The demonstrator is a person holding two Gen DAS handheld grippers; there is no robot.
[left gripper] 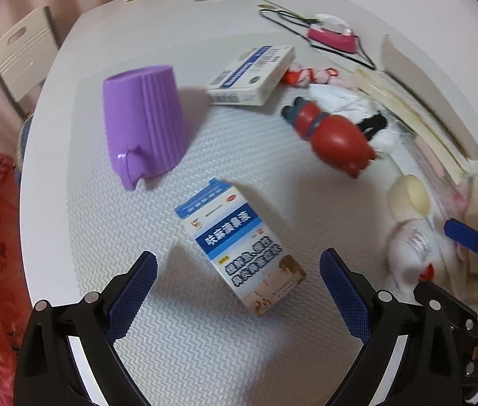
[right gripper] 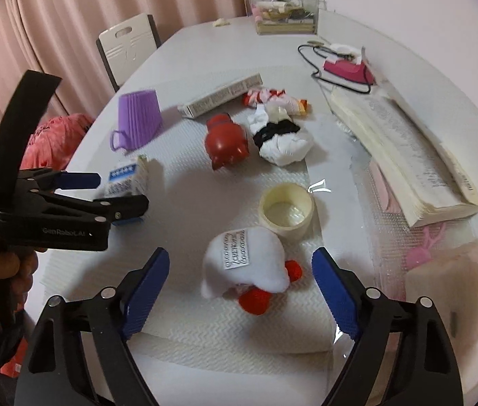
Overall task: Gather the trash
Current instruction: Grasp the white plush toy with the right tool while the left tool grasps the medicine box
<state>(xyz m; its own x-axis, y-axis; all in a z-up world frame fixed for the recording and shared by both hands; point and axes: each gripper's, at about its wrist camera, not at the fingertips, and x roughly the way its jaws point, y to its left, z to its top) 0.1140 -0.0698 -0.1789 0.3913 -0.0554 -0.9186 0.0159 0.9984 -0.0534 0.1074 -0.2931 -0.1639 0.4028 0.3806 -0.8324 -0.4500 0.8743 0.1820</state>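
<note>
I see the white oval surface [right gripper: 205, 44] still cluttered, nothing collected yet by my read. Thick open paperback book [right gripper: 408, 155] crowds the right edge; purple ribbed plastic cup [left gripper: 144, 121] lies tipped on the left. Left gripper [left gripper: 239, 284] fingers open, straddling the blue-and-white cardboard medicine box [left gripper: 239, 247], no contact. Right gripper [right gripper: 240, 284] fingers apart, not gripping, around the white plush toy with red feet [right gripper: 249, 264]. Cream tape roll [right gripper: 286, 209] sits just beyond. Open room only near me.
</note>
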